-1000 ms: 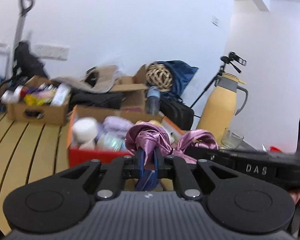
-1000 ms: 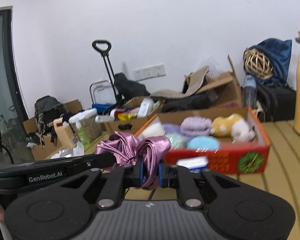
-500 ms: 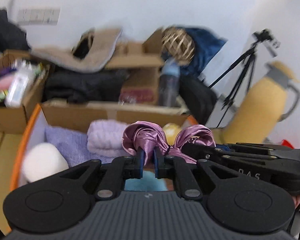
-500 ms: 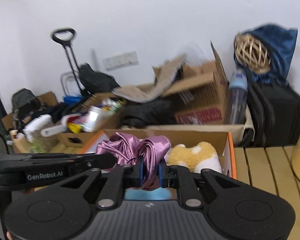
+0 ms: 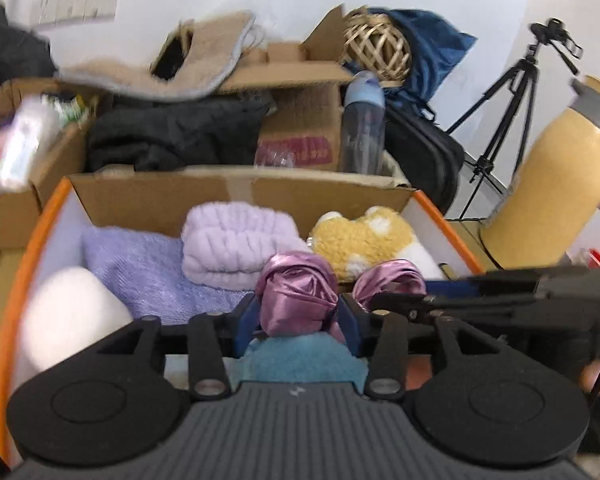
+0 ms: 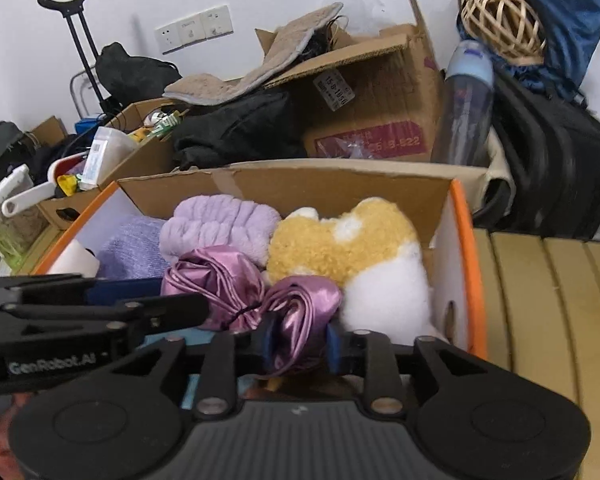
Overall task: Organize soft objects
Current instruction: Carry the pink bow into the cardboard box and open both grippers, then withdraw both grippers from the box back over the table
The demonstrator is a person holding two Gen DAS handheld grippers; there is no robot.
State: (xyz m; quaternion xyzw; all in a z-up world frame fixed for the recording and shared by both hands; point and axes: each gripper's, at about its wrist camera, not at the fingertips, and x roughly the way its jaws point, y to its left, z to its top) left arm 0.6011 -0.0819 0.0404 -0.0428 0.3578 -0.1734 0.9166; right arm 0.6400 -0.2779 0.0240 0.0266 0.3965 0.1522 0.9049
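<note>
A pink satin cloth [image 5: 296,288] with two bunched ends hangs over an orange-rimmed box [image 5: 444,216]. One end lies between the blue pads of my left gripper [image 5: 296,322], whose jaws are opening and look slack on it. The other end [image 6: 300,316] lies between the pads of my right gripper [image 6: 302,342], also opening. In the box [image 6: 466,248] are a lilac fluffy roll [image 5: 236,240], a yellow and white plush [image 6: 340,248], a lilac knit cloth [image 5: 136,264], a white round thing [image 5: 68,312] and a teal towel [image 5: 300,360] under the cloth.
Behind the box stand cardboard boxes [image 6: 380,92] piled with dark clothes, a blue-capped bottle [image 6: 468,108], a black bag [image 6: 560,168] and a wicker ball [image 6: 500,24]. A tripod [image 5: 500,120] and a yellow jug [image 5: 548,184] stand right. Slatted wooden tabletop [image 6: 540,300] runs right of the box.
Both grippers moved forward and down over the orange-rimmed box with the satin cloth. Their jaws, tightly shut on the cloth before, now stand wider and the cloth has puffed out.
</note>
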